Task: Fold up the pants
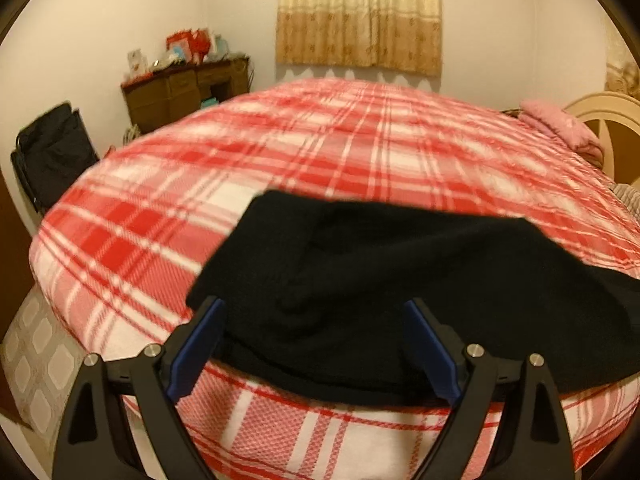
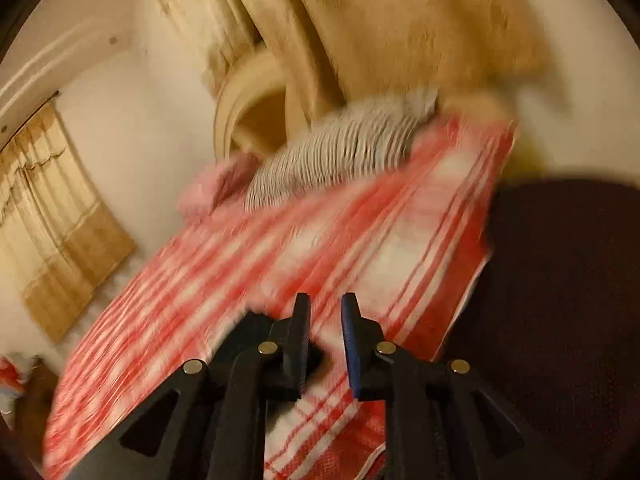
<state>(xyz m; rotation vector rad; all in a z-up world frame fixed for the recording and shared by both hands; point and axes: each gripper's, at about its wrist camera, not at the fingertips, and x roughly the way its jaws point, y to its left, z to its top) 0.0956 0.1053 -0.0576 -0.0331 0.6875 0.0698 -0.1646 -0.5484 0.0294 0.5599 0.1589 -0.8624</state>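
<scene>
Black pants (image 1: 360,280) lie in a folded heap on the red and white plaid bed cover (image 1: 280,152), near its front edge. My left gripper (image 1: 314,308) is wide open just in front of the pants, its blue pads either side of the near edge, holding nothing. In the blurred, tilted right wrist view my right gripper (image 2: 325,304) hangs above the plaid cover (image 2: 240,264), jaws a small gap apart and empty. A dark mass (image 2: 560,300) fills the right of that view; I cannot tell whether it is the pants.
A pink folded blanket (image 1: 560,128) and a striped pillow (image 2: 340,152) lie by the cream headboard (image 1: 608,120). A brown dresser (image 1: 184,88) with clutter stands in the far left corner, a black bag (image 1: 52,156) beside it. A curtain (image 1: 360,12) hangs behind the bed.
</scene>
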